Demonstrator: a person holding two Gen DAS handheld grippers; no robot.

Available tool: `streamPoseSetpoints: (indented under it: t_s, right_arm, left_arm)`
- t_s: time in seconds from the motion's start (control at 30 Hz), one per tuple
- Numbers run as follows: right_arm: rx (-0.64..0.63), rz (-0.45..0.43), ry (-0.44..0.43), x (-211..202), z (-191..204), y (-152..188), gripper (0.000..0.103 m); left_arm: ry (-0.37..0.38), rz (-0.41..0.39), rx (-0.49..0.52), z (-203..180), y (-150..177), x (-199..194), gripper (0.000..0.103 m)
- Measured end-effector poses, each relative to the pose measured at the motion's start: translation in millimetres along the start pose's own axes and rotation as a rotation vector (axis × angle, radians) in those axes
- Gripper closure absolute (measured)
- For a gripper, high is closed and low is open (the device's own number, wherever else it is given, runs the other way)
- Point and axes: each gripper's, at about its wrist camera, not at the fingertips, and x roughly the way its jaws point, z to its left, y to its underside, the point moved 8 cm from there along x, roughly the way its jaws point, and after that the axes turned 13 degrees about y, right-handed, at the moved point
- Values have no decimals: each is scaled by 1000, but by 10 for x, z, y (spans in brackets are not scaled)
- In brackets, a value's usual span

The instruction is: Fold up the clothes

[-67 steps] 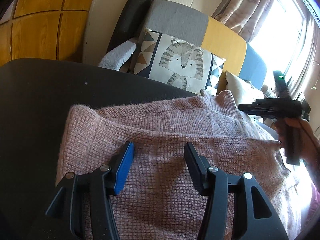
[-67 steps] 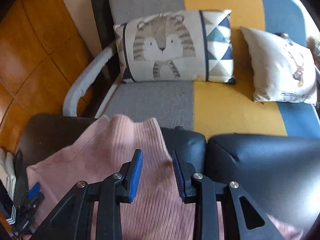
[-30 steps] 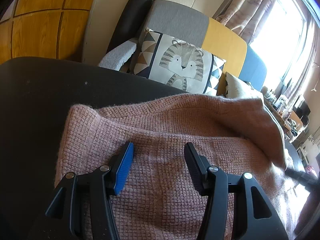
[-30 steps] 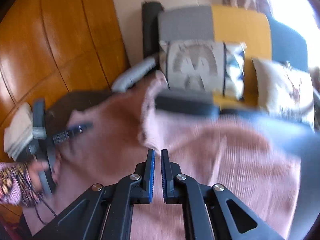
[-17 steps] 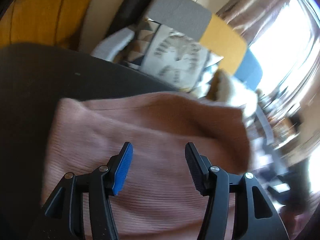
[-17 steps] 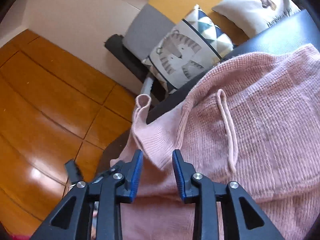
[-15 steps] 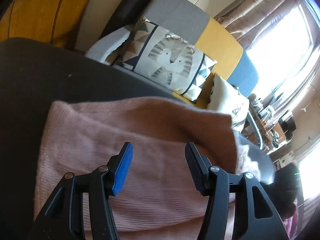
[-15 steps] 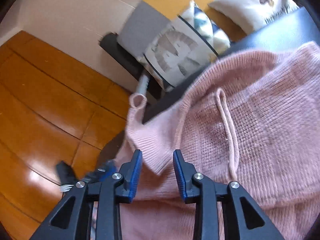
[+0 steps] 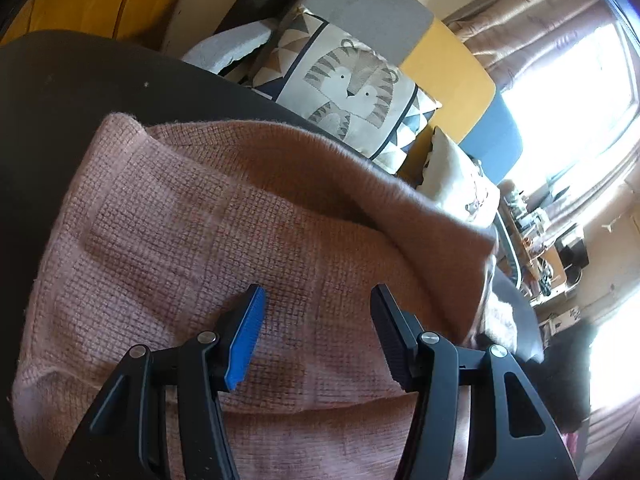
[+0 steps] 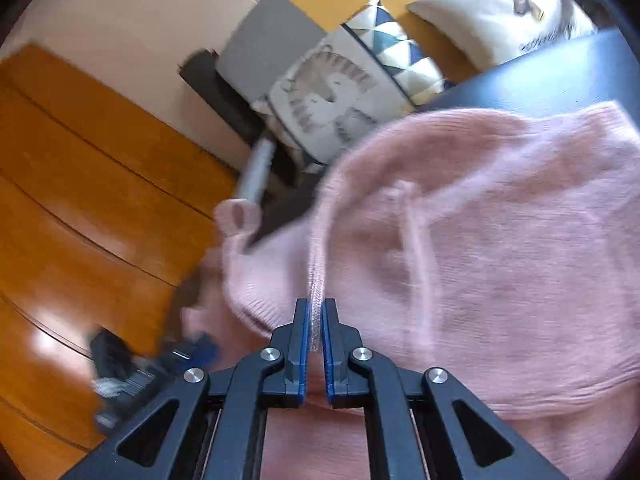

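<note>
Two hand-held grippers work a pink sweater (image 9: 208, 232) spread on a dark surface (image 9: 80, 80). The right hand-held gripper (image 10: 315, 312) is clamped on a ribbed edge of the sweater, which rises ahead of its jaws. The left hand-held gripper (image 9: 316, 320) hovers with jaws apart, the sweater beneath and ahead of it, nothing gripped. A tiger cushion (image 9: 352, 92) lies beyond.

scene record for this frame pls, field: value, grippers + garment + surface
garment: pink knit sweater, partly folded over itself
surface: black padded top
right gripper: shut on a fold of the sweater's edge
left gripper: open above the sweater, nothing pinched
background: tiger cushion on a grey, yellow and blue sofa
blur: right wrist view smeared
</note>
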Motion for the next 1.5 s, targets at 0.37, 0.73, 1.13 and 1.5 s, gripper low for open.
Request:
streamPoseSetpoints:
  t_s: [0.37,0.73,1.13,1.5]
  right_arm:
    - [-62,-117,-30,48,-113,162,97]
    - [-7,-114,-108,102,-163,131,97]
    - [-7,-117,-112,51,-185,163,98]
    - [-2,-124,-148,22,-157,166,94]
  left_arm:
    - [42,63,-123,-265,-160,386,38]
    - [-142,281,-209,-322,-125,845,37]
    - [8,225,-157,45,129,443,37]
    - [29,232,-146,-147,186,495,41]
